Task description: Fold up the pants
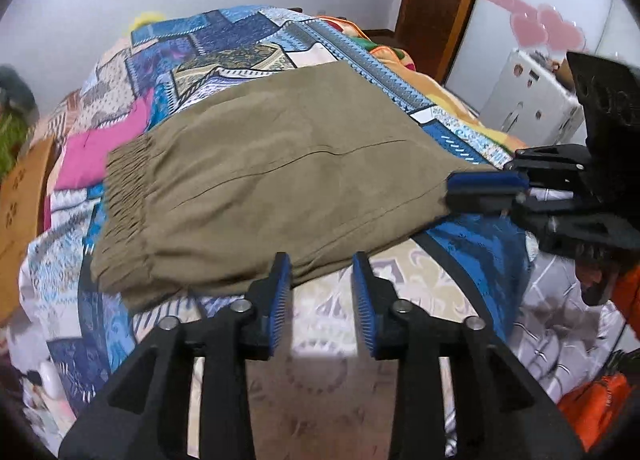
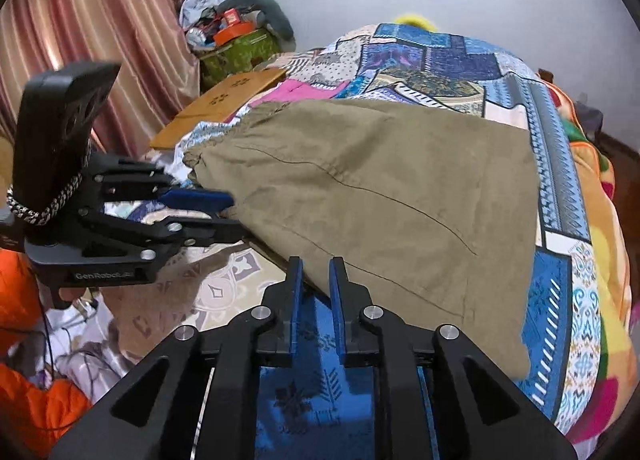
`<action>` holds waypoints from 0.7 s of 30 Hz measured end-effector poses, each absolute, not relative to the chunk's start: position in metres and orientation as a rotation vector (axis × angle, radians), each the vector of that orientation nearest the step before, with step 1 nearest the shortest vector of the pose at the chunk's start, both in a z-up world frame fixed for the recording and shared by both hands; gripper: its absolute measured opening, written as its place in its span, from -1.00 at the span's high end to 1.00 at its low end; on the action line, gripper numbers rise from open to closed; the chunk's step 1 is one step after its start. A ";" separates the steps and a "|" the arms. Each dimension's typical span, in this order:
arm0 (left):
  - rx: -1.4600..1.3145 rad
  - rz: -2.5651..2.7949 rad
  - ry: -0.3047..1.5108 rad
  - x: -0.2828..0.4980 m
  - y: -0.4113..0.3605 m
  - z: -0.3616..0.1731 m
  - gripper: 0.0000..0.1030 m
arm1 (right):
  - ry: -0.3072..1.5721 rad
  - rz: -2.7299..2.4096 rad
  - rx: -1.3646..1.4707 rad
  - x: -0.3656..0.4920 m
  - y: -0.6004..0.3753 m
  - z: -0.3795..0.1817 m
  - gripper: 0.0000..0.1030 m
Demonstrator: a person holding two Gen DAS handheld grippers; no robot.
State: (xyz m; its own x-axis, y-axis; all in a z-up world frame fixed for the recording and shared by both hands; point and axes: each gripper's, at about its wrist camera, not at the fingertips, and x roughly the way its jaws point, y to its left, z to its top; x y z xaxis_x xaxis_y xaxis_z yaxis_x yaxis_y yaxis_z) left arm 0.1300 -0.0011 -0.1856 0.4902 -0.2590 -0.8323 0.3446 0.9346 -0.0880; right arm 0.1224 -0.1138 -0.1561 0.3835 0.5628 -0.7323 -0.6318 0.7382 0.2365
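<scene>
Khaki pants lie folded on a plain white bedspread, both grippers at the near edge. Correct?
Not quite: the bedspread is not plain white but a multicoloured patchwork, mostly blue, as the left wrist view shows. The pants do lie folded, with left gripper and right gripper at the near edge.

One folded pair of pants, two hand-held grippers, left hand-held gripper, right hand-held gripper, one patchwork bedspread
</scene>
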 end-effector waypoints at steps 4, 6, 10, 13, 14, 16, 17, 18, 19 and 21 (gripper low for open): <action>0.088 -0.311 0.946 0.124 0.023 -0.169 -0.01 | 0.874 0.712 -0.055 0.124 -0.130 -0.145 0.75; 0.081 -0.260 0.920 0.126 0.039 -0.161 -0.20 | 0.860 0.669 -0.033 0.128 -0.142 -0.139 0.69; 0.044 -0.160 0.922 0.141 0.071 -0.159 -0.28 | 0.824 0.575 -0.020 0.134 -0.161 -0.134 0.37; -0.023 -0.115 0.957 0.155 0.091 -0.169 -0.32 | 0.821 0.514 -0.003 0.140 -0.173 -0.135 0.36; -0.063 -0.108 0.980 0.161 0.098 -0.175 -0.32 | 0.824 0.501 0.003 0.141 -0.177 -0.136 0.36; -0.123 -0.105 1.021 0.168 0.105 -0.187 -0.33 | 0.837 0.475 0.020 0.143 -0.183 -0.141 0.35; -0.152 -0.112 1.050 0.169 0.108 -0.195 -0.37 | 0.848 0.466 0.027 0.144 -0.186 -0.145 0.35; -0.179 -0.124 1.081 0.171 0.109 -0.204 -0.40 | 0.862 0.459 0.033 0.146 -0.188 -0.150 0.35; -0.193 -0.133 1.091 0.171 0.108 -0.209 -0.40 | 0.876 0.454 0.038 0.148 -0.189 -0.154 0.35; -0.205 -0.139 1.095 0.169 0.103 -0.217 -0.40 | 0.916 0.448 0.053 0.150 -0.189 -0.167 0.35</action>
State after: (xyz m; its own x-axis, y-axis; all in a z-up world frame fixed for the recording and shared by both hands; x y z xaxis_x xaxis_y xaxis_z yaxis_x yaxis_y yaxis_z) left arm 0.1689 0.1026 -0.2165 0.4521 -0.2128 -0.8662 0.0112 0.9724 -0.2330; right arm 0.1497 -0.1890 -0.1672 0.5240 0.3966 -0.7538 -0.3523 0.9067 0.2321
